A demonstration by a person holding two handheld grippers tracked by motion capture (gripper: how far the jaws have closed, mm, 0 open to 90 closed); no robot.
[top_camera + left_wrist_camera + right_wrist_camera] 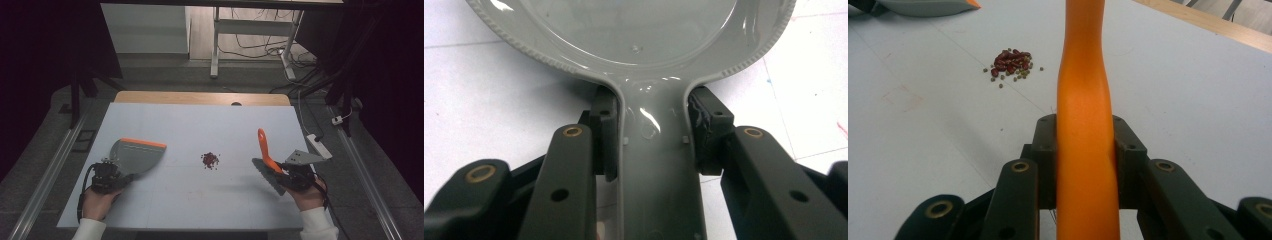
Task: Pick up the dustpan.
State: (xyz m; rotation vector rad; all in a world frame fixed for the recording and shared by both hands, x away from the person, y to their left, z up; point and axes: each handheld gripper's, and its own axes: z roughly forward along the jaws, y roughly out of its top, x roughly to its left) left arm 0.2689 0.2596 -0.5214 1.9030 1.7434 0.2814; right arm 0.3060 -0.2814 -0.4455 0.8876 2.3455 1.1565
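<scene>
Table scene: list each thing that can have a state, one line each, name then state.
Dustpan: flat on the table, handle clamped in the left claw, nothing in its tray.
Brush: orange handle clamped in the right claw, handle tip pointing away from the person.
Beans: small loose pile in the middle of the table, between dustpan and brush, touched by neither.

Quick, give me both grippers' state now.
Left gripper: shut on the dustpan handle.
Right gripper: shut on the brush handle.
</scene>
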